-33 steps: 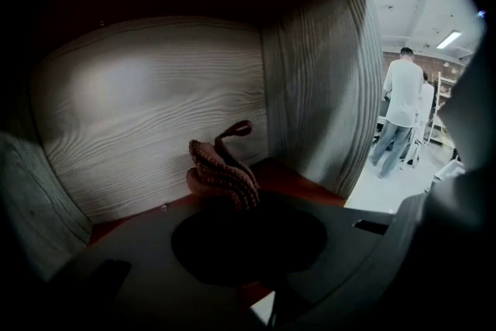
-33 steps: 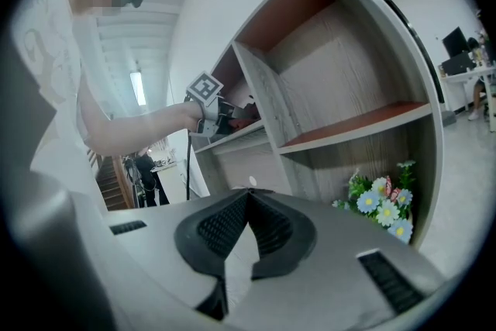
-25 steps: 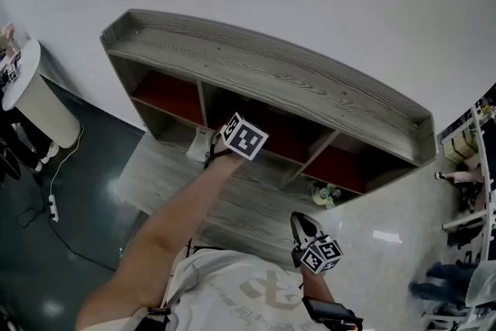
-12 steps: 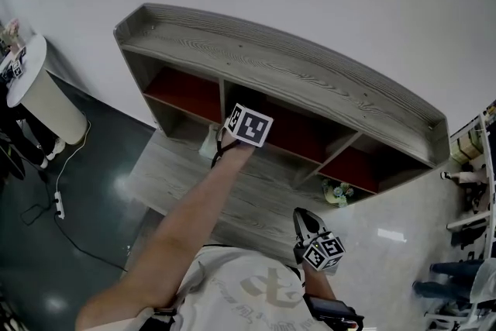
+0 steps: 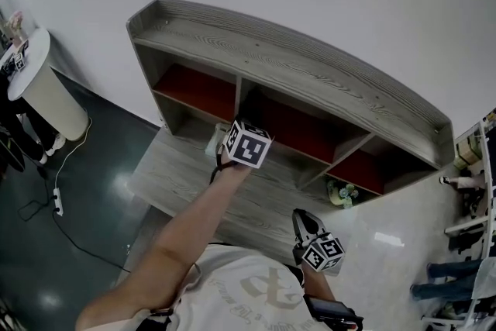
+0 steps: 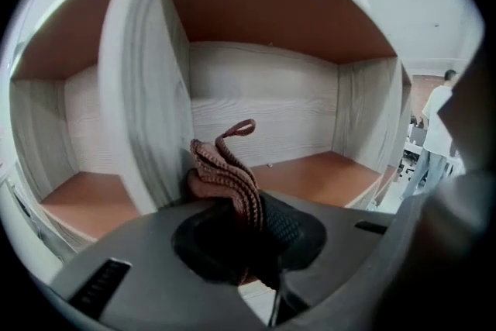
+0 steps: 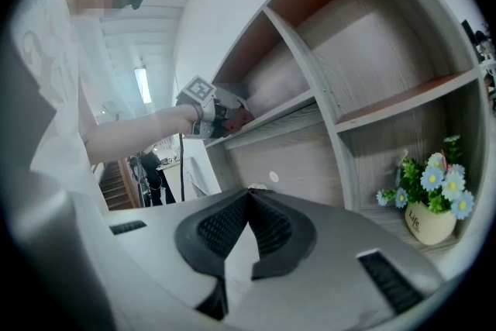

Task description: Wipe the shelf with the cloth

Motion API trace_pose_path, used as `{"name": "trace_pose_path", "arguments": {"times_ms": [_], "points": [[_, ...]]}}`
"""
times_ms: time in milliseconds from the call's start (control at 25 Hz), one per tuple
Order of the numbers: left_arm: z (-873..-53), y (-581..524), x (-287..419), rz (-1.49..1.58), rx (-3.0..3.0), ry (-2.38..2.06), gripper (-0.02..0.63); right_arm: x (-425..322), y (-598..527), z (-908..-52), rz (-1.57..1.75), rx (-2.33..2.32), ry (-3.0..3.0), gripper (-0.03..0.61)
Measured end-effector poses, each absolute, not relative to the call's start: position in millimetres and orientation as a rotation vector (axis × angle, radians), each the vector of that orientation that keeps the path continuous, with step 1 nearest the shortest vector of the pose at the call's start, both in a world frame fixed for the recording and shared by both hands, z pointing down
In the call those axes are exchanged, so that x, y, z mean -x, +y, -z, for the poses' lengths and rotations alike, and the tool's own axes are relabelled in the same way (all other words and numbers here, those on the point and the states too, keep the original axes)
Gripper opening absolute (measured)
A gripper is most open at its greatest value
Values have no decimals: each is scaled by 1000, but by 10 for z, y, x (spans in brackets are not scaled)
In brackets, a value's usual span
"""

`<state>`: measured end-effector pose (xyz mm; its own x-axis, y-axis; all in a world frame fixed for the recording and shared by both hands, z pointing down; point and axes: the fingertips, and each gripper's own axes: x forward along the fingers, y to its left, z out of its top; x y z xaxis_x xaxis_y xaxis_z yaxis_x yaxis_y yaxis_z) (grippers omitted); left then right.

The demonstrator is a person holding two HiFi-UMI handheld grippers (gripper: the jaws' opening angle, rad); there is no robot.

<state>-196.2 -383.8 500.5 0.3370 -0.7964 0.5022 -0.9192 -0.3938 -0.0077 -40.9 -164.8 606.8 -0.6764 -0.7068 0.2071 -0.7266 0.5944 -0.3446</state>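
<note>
The grey wood shelf [image 5: 294, 74] has red-brown compartments, and the same shelf [image 6: 271, 108] fills the left gripper view. My left gripper [image 5: 226, 143] reaches to the front edge of the middle compartment, by the upright divider [image 6: 147, 112]. That left gripper [image 6: 249, 207] is shut on a brown ribbed cloth [image 6: 226, 170], which bunches upward out of the jaws. My right gripper [image 5: 304, 222] hangs low near the person's body; in its own view the right gripper [image 7: 249, 196] is shut with nothing in it. From there the left gripper [image 7: 225, 118] shows at the shelf edge.
A small pot of flowers [image 5: 341, 194] stands in the lower right compartment, also seen as the flower pot [image 7: 434, 198]. A white round table [image 5: 31, 81] and a floor cable [image 5: 56, 201] are at the left. People stand far off at the right.
The left gripper with the cloth has slid left along the shelf, from inside the middle compartment to the divider. The right gripper has stayed put.
</note>
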Motion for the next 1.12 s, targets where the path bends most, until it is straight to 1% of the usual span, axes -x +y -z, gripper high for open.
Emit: {"name": "trace_pose_path", "arguments": {"times_ms": [160, 520, 720, 1120], "points": [[-4991, -3631, 2068, -544, -2393, -1525, 67, 475, -1654, -6081, -629, -1234, -2761, 5], [-5065, -3223, 2318, -476, -2497, -1475, 69, 771, -1658, -6118, -632, -1181, -2788, 5], [-5014, -3012, 2462, -362, -2561, -1423, 69, 882, -1673, -6103, -627, -1173, -2796, 5], [-4723, -2998, 2996, -295, -2603, -1506, 69, 1026, -1670, -6064, -609, -1134, -2795, 5]]}}
